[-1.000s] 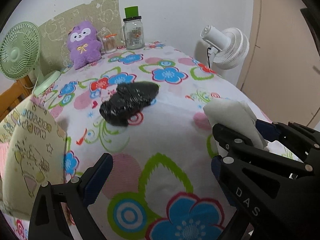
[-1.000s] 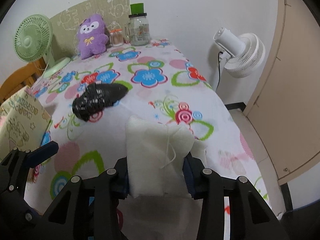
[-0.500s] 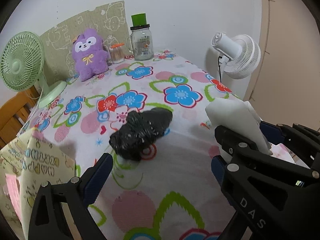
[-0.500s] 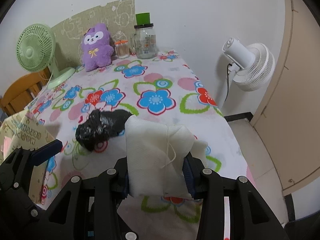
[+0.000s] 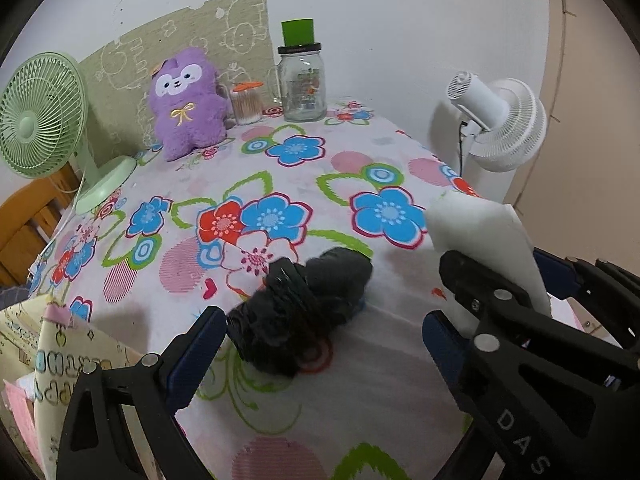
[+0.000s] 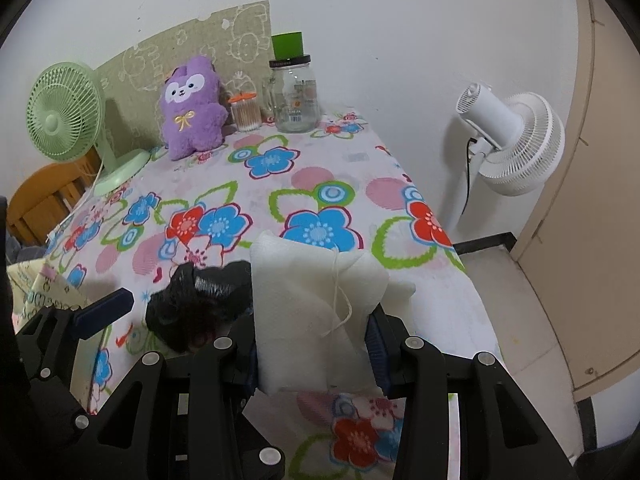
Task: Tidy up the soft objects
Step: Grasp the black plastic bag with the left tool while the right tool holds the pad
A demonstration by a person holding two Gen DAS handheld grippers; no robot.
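The right tongs (image 6: 314, 344) are closed on a white, soft fabric pouch with a loose thread (image 6: 316, 312), which stands upright between the blue-padded fingers (image 6: 374, 346) above the near part of the table (image 6: 444, 300). The left tongs (image 5: 320, 344) are spread wide and hold nothing; their blue-tipped fingers (image 5: 196, 354) sit on either side of a crumpled black, glossy soft bundle (image 5: 304, 312), and whether they touch it cannot be told. That bundle lies on the flower-printed tablecloth (image 5: 280, 184) toward the near edge of the table, just left of the white pouch in the right wrist view. At the near left corner stands a pale yellow paper bag with cartoon lettering (image 5: 64, 360). Against the far edge, a purple plush bear with a yellow bow (image 5: 186, 108) sits upright before a beige board with line drawings (image 5: 180, 52); beside it are a small clear jar of cotton swabs with an orange lid (image 5: 248, 104) and a clear glass mug jar with a green top (image 5: 302, 76). A green table fan (image 5: 40, 116) stands at the far left corner, and a white standing fan (image 5: 500, 124) is beyond the right edge, off the table.
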